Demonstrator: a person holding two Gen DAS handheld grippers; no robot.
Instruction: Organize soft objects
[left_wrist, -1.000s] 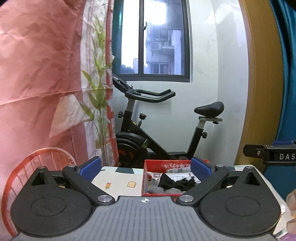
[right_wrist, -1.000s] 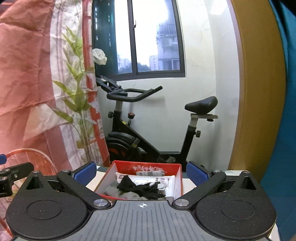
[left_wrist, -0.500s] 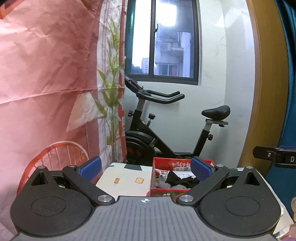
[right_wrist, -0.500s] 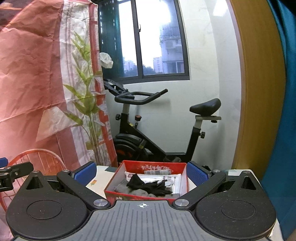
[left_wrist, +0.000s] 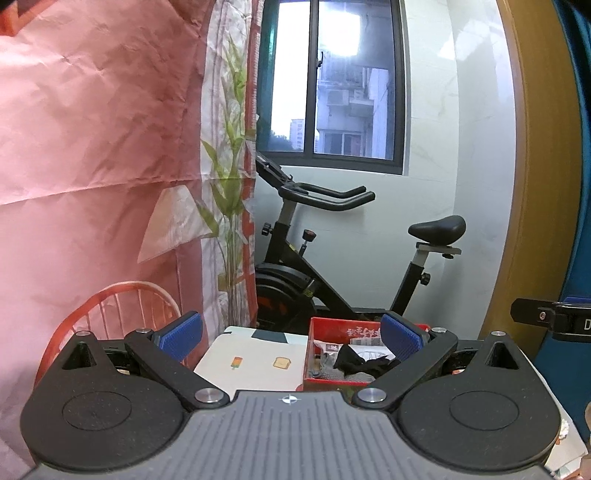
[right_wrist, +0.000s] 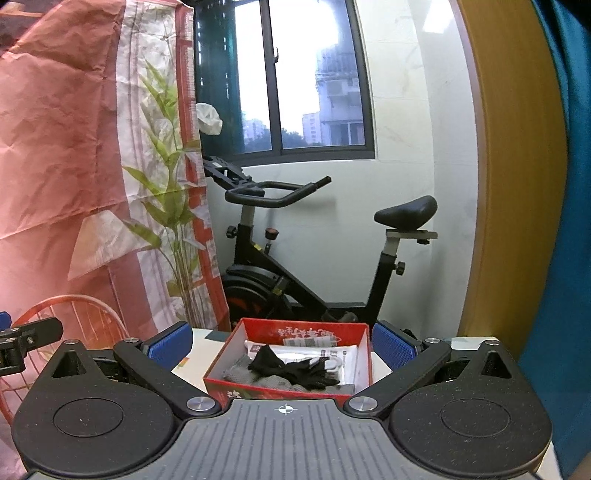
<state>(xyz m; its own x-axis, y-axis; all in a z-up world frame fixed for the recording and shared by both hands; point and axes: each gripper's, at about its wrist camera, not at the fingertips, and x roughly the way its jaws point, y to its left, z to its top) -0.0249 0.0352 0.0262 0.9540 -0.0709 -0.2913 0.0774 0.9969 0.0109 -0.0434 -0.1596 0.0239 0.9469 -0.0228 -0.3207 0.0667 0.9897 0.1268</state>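
A red box (right_wrist: 288, 393) stands on the white table (left_wrist: 255, 354) and holds black gloves (right_wrist: 295, 367), grey cloth (right_wrist: 240, 371) and white packets (right_wrist: 317, 350). It also shows in the left wrist view (left_wrist: 323, 382), with the black gloves (left_wrist: 354, 360) inside. My right gripper (right_wrist: 281, 345) is open and empty, in front of the box, its blue pads apart on either side. My left gripper (left_wrist: 291, 338) is open and empty, to the left of the box above the table.
A black exercise bike (right_wrist: 295, 266) stands behind the table under the window. An orange chair (left_wrist: 118, 314) is at the left by a red and bamboo-print curtain (left_wrist: 110, 166). A wooden door frame (right_wrist: 509, 184) is at the right.
Both grippers have pulled back and risen a little, so the box looks smaller and lower in view. Both stay open and empty.
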